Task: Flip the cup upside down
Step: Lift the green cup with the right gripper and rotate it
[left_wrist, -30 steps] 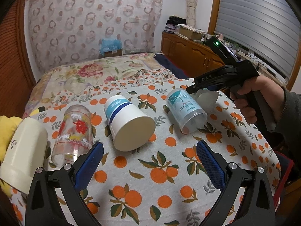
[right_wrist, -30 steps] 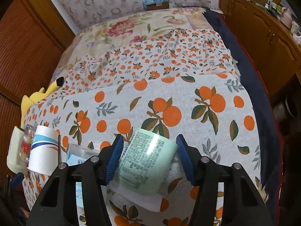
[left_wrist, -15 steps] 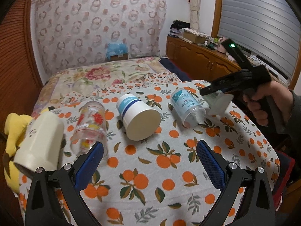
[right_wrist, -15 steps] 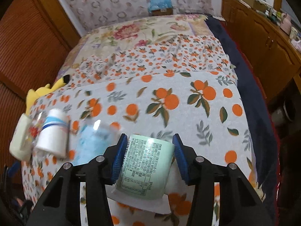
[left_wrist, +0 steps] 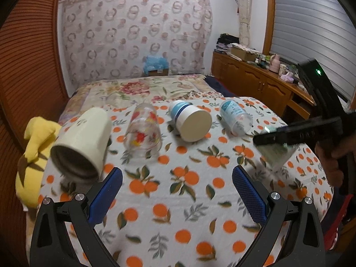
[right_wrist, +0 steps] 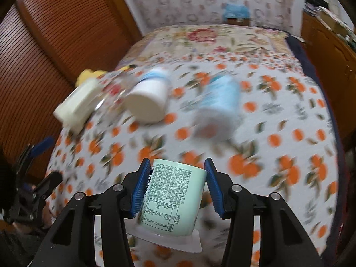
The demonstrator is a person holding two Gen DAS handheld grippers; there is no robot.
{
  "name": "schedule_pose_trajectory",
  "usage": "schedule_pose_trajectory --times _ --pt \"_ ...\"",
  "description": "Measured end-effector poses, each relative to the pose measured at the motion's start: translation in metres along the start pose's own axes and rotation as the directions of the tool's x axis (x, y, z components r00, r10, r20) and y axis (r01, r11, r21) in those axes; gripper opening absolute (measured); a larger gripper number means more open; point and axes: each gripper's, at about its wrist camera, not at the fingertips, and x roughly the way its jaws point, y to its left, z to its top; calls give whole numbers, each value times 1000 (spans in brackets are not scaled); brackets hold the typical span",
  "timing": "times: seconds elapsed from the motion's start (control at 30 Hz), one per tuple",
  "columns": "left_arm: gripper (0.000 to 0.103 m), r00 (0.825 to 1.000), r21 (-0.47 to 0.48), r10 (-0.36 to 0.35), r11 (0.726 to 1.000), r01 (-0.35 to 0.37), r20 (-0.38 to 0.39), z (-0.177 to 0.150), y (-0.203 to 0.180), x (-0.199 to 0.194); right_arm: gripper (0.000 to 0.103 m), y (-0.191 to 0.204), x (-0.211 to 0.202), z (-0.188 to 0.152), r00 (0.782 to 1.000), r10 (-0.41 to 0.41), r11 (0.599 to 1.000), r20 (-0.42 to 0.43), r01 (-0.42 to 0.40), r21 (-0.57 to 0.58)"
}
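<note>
My right gripper (right_wrist: pixel 176 187) is shut on a pale green printed cup (right_wrist: pixel 172 197), held above the orange-patterned cloth with its wide flanged rim toward the camera. In the left wrist view the same cup (left_wrist: pixel 277 155) hangs tilted under the right gripper (left_wrist: pixel 289 133) at the right. My left gripper (left_wrist: pixel 176 191) is open and empty, above the cloth's near part.
Lying on the cloth (left_wrist: pixel 178 200) in a row are a cream cup (left_wrist: pixel 82 142), a clear glass with red print (left_wrist: pixel 143 133), a white and blue cup (left_wrist: pixel 191 122) and a clear blue-labelled cup (left_wrist: pixel 235 115). A yellow plush (left_wrist: pixel 33 155) lies at the left edge. A wooden cabinet (left_wrist: pixel 255 86) stands right.
My right gripper has lifted the green cup up off the cloth and drawn it back and tilted it. My left gripper has pulled back and risen, still open.
</note>
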Motion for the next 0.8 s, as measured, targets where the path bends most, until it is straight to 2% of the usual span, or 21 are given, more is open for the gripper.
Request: schedule_pose_trajectory --times 0.17,0.4,0.43,0.6,0.7,0.8 --pt "95 1000 -16 13 1000 -13 17 -12 7 -19 53 34 9 -18 1000 27 999 -3 -27 -31" --pt "95 999 -15 31 999 -30 30 -16 15 -33 54 50 31 -27 1000 17 999 -22 -18 -48" --pt "95 999 -15 33 999 -32 31 -16 15 -33 57 50 33 -28 1000 13 999 -16 -14 -51" --pt "95 1000 -18 20 1000 -20 2 -15 16 -26 65 48 16 -32 997 19 998 75 -14 -64" --pt "95 1000 -24 9 1000 -9 -9 -13 14 -20 66 42 -6 -37 986 6 998 169 6 -69" --pt "95 999 -23 -19 1000 19 -32 -8 4 -12 71 33 -28 -48 964 -25 997 264 45 -69"
